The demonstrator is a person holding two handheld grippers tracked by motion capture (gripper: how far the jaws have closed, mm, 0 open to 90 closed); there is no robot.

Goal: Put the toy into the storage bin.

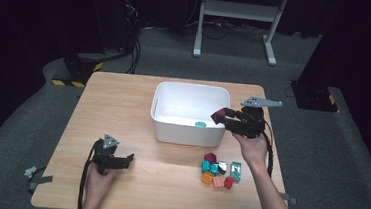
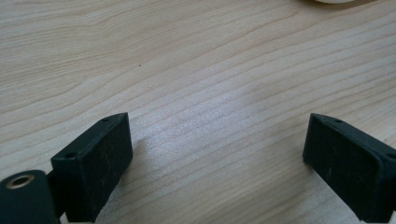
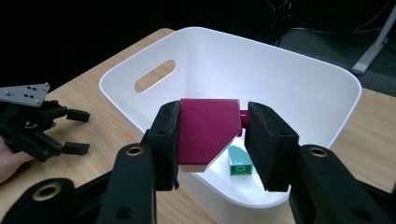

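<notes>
High view: a white plastic bin (image 1: 189, 112), rectangular with rounded corners, is set on a pale wood-grain table (image 1: 123, 104). The right gripper (image 1: 221, 117) is held at the bin's right wall, just above the rim, and a dark magenta block (image 1: 217, 116) is clamped in its jaws. A small teal block (image 1: 200, 124) is seen inside the bin by the near wall. A pile of small blocks (image 1: 219, 168), in teal, orange, red and magenta, is spread in front of the bin's right corner. The left gripper (image 1: 128, 160) is rested on the table well to the left and in front of the bin.

Left gripper view: two matte black, blocky pads are seen spread wide over bare wood grain, with nothing between them. A sliver of the bin (image 2: 334, 1) is caught at the top edge.

Right gripper view: the magenta block (image 3: 205, 133), smooth plastic with one slanted face, is gripped between the two black pads over the bin (image 3: 280, 84). An oval handle slot is cut in the bin's far wall. The teal block (image 3: 239, 162) lies on the bin floor below. The left gripper (image 3: 77, 132) is seen left of the bin, jaws apart.
</notes>
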